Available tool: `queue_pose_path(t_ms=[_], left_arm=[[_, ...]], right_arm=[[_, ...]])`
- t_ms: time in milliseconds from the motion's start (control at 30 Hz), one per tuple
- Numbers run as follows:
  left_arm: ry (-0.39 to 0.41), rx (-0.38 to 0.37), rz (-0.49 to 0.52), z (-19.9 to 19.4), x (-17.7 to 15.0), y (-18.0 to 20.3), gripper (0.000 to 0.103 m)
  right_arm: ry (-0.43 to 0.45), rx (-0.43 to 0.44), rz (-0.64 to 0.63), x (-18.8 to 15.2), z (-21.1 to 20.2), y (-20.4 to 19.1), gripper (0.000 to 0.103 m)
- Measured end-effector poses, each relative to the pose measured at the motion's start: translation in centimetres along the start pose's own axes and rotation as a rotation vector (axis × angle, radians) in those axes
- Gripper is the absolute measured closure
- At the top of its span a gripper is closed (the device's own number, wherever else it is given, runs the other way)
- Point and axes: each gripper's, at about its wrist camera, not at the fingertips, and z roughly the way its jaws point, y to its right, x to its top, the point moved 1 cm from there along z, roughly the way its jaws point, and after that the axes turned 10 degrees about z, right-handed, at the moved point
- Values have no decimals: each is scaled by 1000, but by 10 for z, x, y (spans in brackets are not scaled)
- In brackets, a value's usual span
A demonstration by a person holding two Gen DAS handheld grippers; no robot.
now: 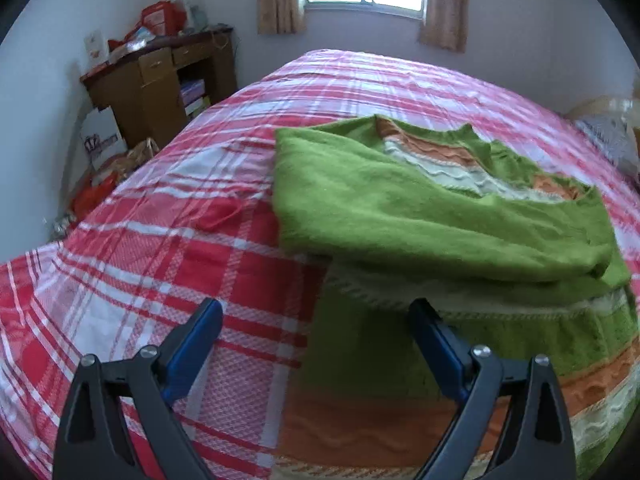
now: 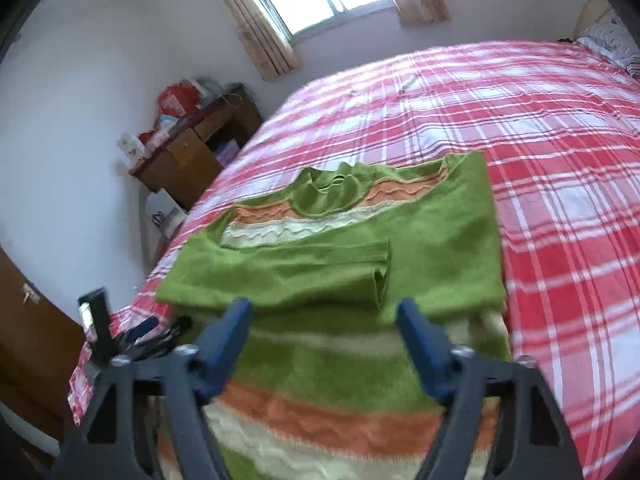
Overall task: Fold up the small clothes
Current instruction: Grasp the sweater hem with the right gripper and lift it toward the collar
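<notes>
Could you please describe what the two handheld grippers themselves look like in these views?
Both look alike. The left gripper and the right gripper each have two dark grey, triangular linkage arms with cut-outs, joined by silver screws, ending in blue fingers. No cables, markings, hands or sleeves are visible.

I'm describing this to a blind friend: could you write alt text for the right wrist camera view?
A green sweater with orange and cream stripes lies partly folded, both sleeves laid across its chest, on a bed with a red and white plaid cover. The right gripper hovers open over the sweater's lower part, its blue fingers holding nothing.
</notes>
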Motion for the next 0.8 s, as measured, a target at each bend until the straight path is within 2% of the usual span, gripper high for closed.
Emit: queue_pose_path(t_ms=[133,200,233,300,333,433,567,633,700,767,800], left_arm=[[21,-41,-73,-4,-7,-16,7],[30,-58,-98,-3,-8,-21,6],[32,-62,-101,-3,-8,-22,6],[30,-62,-94,-2,-7,-20,3],[27,-62,-90,-1,-6,-18,3],[27,-57,-87,0,-5,-19,3],[27,-54,-87,0,-7,-20,3],[15,-48,-69,1,-5,-16,0],[-12,-67,-36,4,2,-11,0],[2,-121,-13,2,10,-6,0],[14,-117,-2,1,15,-4,0]], right_arm=[[-58,-57,67,13,43,11,38],[-101,-47,117,13,62,19,53],[-130,-27,134,13,71,21,67],[-153,-54,89,12,81,17,83],[-140,-86,35,11,80,11,98],[-77,-126,-98,13,63,-9,100],[54,-134,-256,28,20,-36,100],[99,-132,-293,36,6,-43,100],[108,-130,-303,42,0,-47,100],[108,-130,-304,46,-1,-47,100],[108,-127,-305,46,-1,-48,100]])
